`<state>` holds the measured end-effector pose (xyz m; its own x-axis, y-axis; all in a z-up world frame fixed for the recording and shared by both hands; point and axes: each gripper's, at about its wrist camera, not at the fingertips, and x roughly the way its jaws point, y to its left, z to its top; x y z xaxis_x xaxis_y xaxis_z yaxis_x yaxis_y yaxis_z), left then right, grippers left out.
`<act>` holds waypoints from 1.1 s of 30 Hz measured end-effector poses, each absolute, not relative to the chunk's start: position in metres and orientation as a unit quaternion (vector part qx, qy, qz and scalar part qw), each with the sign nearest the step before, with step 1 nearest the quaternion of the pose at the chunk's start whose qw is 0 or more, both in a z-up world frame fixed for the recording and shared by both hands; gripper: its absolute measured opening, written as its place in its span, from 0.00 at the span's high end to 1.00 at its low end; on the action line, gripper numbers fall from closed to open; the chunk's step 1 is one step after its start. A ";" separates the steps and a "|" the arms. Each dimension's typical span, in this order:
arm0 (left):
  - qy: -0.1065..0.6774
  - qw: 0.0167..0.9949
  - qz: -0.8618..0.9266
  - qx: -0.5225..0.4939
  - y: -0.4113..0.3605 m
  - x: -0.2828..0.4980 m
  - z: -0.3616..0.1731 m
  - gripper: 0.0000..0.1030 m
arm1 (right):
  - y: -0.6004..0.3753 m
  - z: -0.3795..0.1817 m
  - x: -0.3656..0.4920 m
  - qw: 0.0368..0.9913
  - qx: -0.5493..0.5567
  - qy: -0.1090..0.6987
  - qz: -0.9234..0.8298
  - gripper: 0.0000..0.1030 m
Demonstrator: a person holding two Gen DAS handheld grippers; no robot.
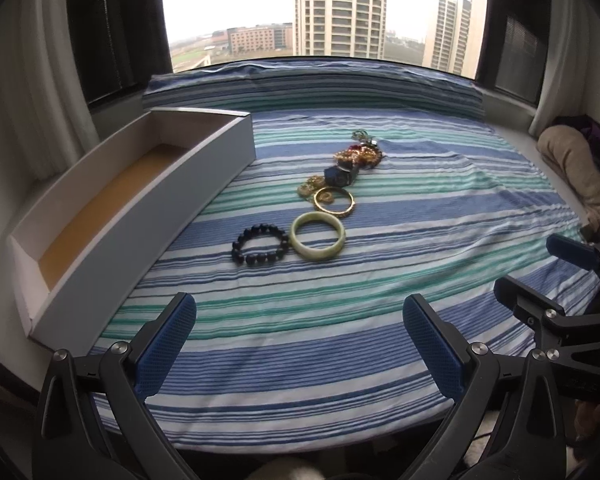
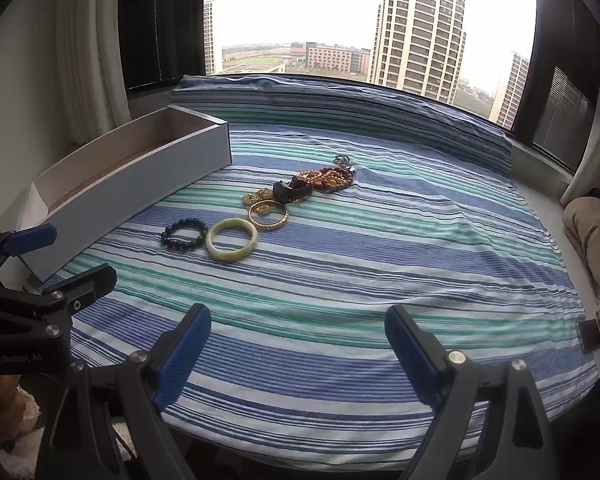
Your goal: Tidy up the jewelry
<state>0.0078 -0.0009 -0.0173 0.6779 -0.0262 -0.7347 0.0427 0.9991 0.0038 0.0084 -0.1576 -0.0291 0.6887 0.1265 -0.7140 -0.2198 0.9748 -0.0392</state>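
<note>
While both my tools hang over the near edge of the striped sheet (image 1: 340, 320), nothing sits between either pair of fingers. Farthest left lies the long box (image 1: 140, 204), open on top, with white walls and a tan floor, set at a slant along the sheet's left side; I see nothing in it. My left gripper (image 1: 300, 344) has its blue pads spread wide apart over bare cloth, pointing down toward the jewelry.

Right of the box, mid-sheet, the pieces run in a rough line away from me. Nearest is a dark bead bracelet (image 1: 260, 244), and just beside it on the right a pale green bangle (image 1: 318, 236); whether they touch I cannot tell. Behind the bangle lies a gold bangle (image 1: 334, 200), then a dark watch (image 1: 340, 176), then a tangled heap of gold and reddish beads (image 1: 358, 156).

My right gripper (image 2: 298, 348) is likewise spread wide and empty, well short of the bracelet. At the far right a beige cushion (image 2: 592, 232) rests off the sheet.
</note>
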 end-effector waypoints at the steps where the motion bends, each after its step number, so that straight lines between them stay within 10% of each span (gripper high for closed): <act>1: 0.400 0.916 -0.018 0.010 -0.001 0.008 -0.016 0.00 | -0.158 -0.029 0.008 0.917 -0.060 0.383 0.094 0.12; 33: 0.410 0.912 -0.015 0.010 0.000 0.010 -0.017 0.00 | -0.160 -0.031 0.010 0.916 -0.050 0.387 0.096 0.12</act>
<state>0.0100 -0.0002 -0.0174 0.6634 -0.0182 -0.7481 0.0353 0.9994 0.0070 0.0104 -0.1599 -0.0310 0.6813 0.1376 -0.7190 -0.2143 0.9766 -0.0162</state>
